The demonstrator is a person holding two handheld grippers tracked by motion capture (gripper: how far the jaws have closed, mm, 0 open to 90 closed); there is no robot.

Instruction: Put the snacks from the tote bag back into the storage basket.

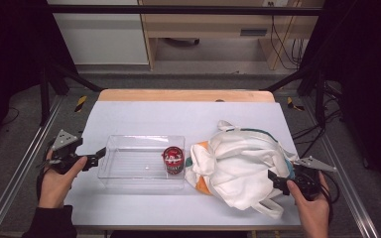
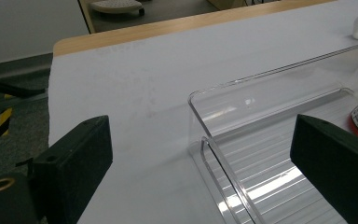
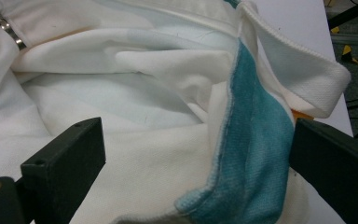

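While nothing is gripped, both grippers' fingers wide apart: left gripper (image 1: 95, 157) at clear bin (image 1: 129, 171), right gripper (image 1: 277, 181) at white bag (image 1: 238, 168).

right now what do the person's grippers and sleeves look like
Both are black handheld tools. The left gripper and right gripper each carry a grey three-cornered plate on top and end in two blocky black jaws with small screw holes. A black cable trails from the right one. The left forearm wears a dark sleeve.

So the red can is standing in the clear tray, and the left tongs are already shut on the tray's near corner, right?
Not quite. The red can does stand in the clear tray, but the left tongs are open, with jaws wide apart on either side of the tray's corner and not clamping it. The left gripper view shows this.
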